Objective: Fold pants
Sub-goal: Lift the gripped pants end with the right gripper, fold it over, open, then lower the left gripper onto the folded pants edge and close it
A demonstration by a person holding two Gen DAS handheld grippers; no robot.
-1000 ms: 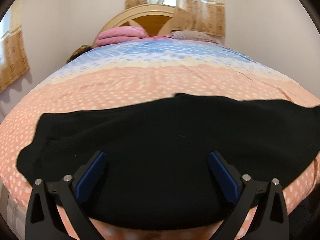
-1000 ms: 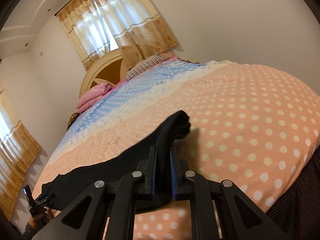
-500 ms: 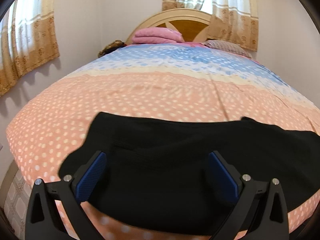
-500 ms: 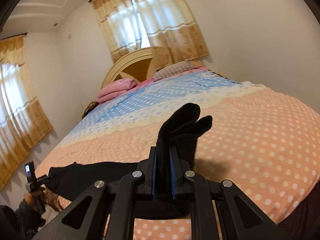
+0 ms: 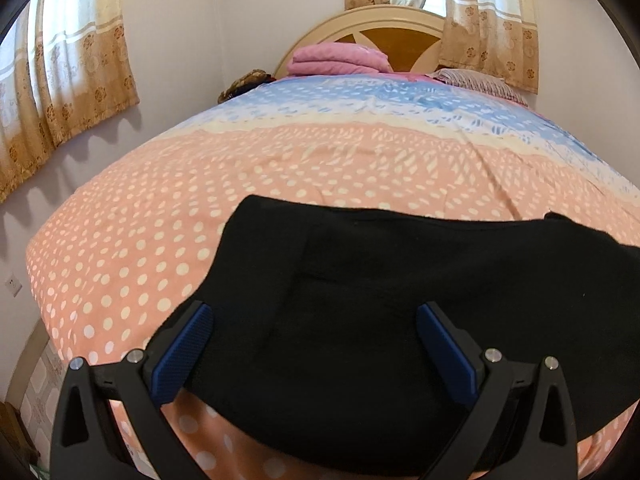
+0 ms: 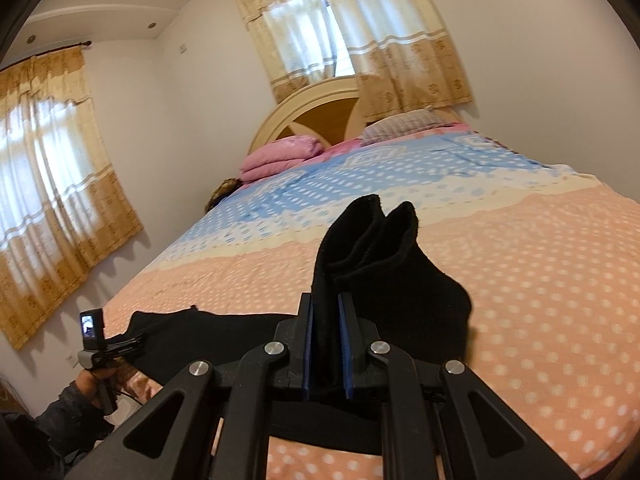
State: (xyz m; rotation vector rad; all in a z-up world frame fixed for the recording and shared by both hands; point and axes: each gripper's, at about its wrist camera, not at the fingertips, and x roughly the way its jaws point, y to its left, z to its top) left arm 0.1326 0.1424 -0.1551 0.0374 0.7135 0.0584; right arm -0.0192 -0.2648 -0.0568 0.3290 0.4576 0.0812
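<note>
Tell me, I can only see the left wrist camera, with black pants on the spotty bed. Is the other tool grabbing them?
Observer: Yes. The right tool is shut on the pants, clamping one end.
Operator: Is that end lying flat?
Observer: No, it sticks up past the tool in two bunched humps, off the bed.
Operator: Can you see my tool from there?
Observer: Yes, the left tool is at the pants' other end, held by a hand.
</note>
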